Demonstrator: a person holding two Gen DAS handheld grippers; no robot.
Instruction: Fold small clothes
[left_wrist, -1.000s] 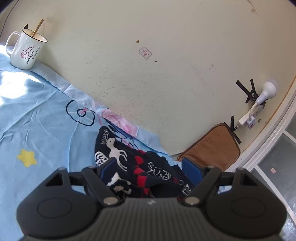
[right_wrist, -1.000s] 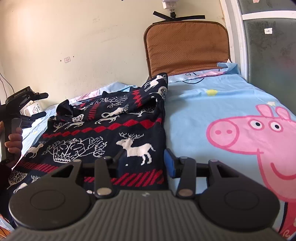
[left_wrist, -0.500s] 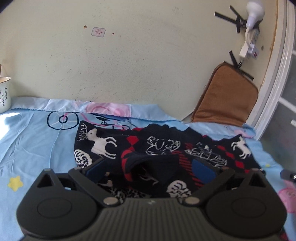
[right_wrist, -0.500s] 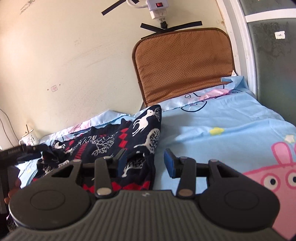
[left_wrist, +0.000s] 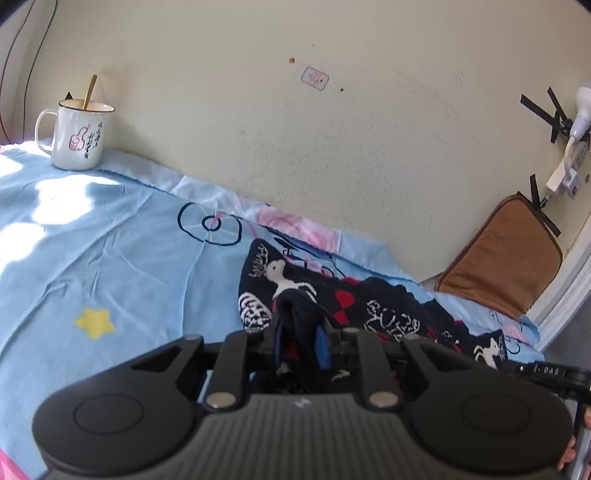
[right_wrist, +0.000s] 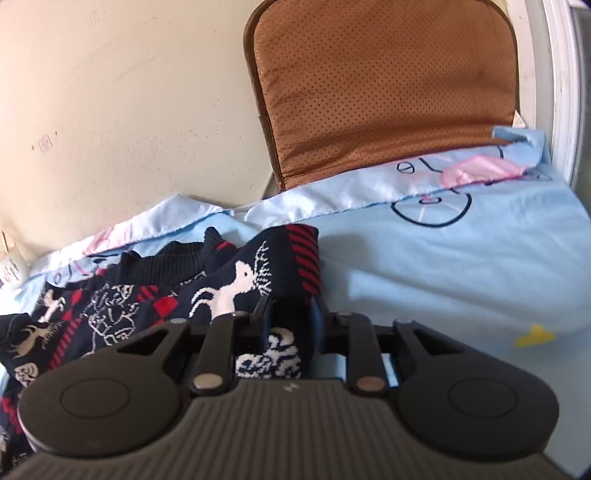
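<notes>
Navy sweater: 1 | tools gripping it: 2 | mug: 1

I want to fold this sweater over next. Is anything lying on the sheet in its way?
Nothing visible does. Both the left gripper and right gripper have just closed on the sweater. The sheet beside it is bare; the mug stands far off by the wall.

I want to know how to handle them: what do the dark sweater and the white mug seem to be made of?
The sweater looks like a soft knit, probably wool or acrylic: ribbed edges, woven-in reindeer pattern, matte surface. The mug looks like glazed ceramic or enamel: smooth, glossy white, with a thin dark rim; which one I cannot tell.
</notes>
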